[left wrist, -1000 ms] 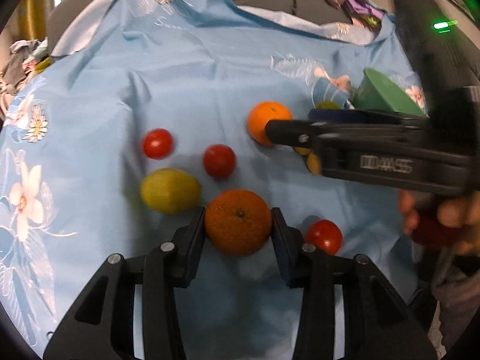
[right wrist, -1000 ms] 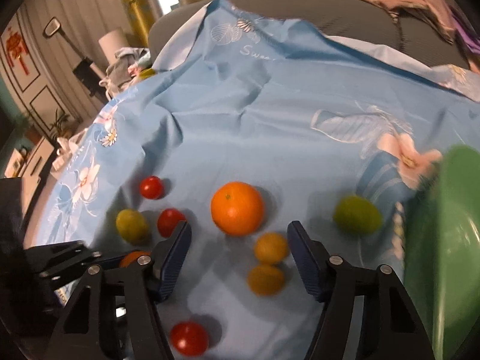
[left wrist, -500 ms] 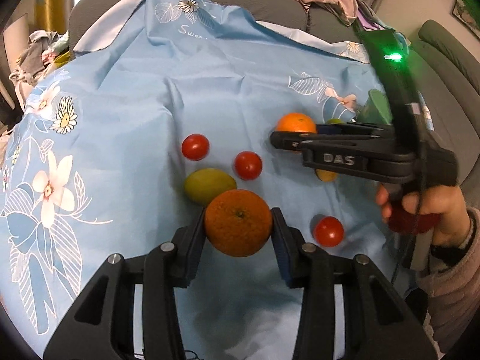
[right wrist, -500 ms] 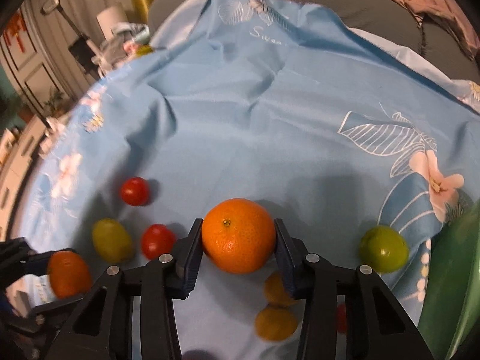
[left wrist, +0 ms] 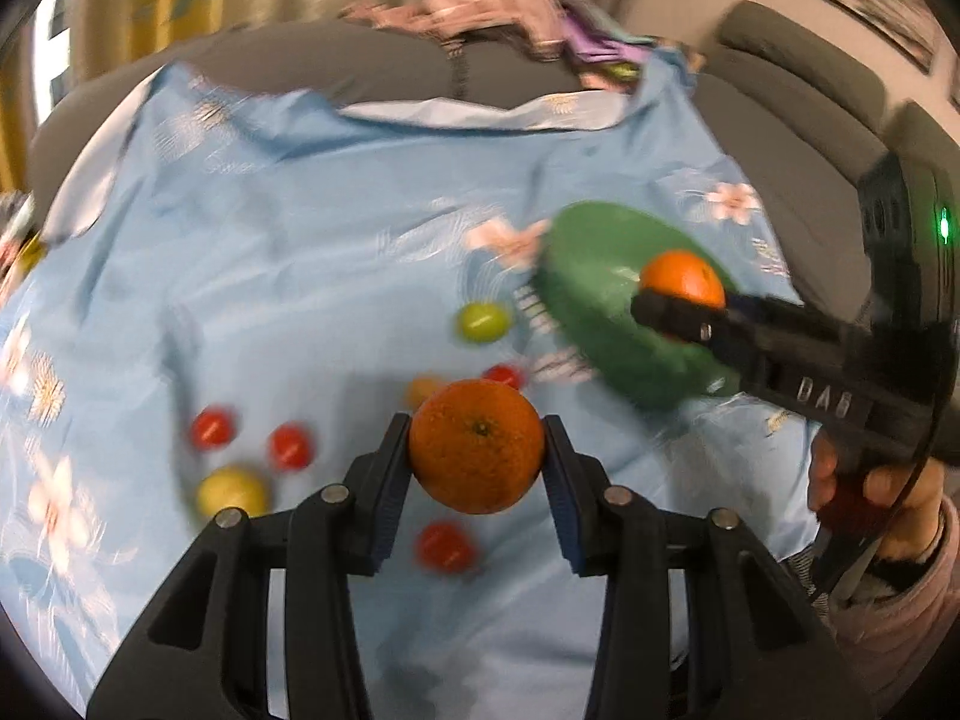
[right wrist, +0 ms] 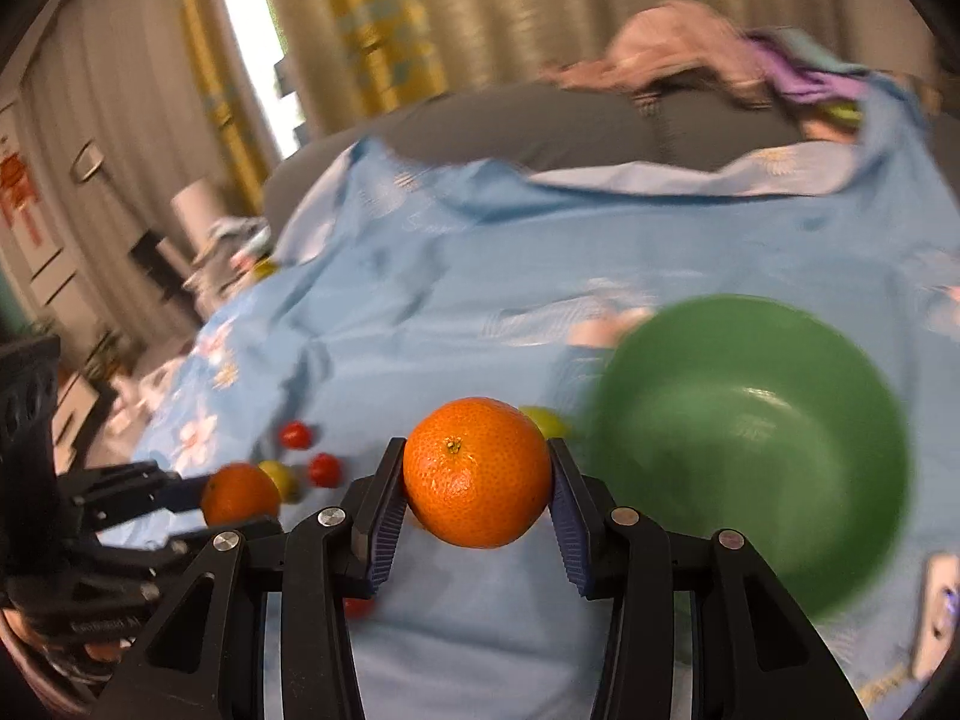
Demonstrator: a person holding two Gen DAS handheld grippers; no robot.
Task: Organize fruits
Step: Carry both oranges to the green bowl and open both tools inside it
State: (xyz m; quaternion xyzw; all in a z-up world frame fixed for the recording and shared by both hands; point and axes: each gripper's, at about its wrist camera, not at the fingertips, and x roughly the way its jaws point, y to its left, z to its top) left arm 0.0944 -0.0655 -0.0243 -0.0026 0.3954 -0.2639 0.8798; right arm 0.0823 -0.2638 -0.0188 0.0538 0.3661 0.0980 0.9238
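My left gripper (left wrist: 477, 453) is shut on a dark orange mandarin (left wrist: 477, 444) and holds it above the blue cloth. My right gripper (right wrist: 477, 477) is shut on a brighter orange (right wrist: 477, 471), lifted clear of the cloth to the left of the green bowl (right wrist: 774, 420). In the left wrist view the right gripper holds its orange (left wrist: 681, 279) in front of the bowl (left wrist: 600, 306). The left gripper's mandarin shows at the left of the right wrist view (right wrist: 240, 492). Red tomatoes (left wrist: 291, 447), a yellow fruit (left wrist: 231, 489) and a green fruit (left wrist: 482, 322) lie on the cloth.
A flowered blue cloth (left wrist: 300, 276) covers a grey sofa (left wrist: 384, 69). Crumpled clothes (left wrist: 492, 3) lie at the back. A small orange fruit (left wrist: 423, 387) and another tomato (left wrist: 444, 546) lie near my left gripper. Curtains and a window (right wrist: 252, 54) stand behind.
Both grippers have lifted their oranges off the cloth. The right gripper has closed on its orange and carried it right, up to the green bowl. Both views have swung toward the bowl.
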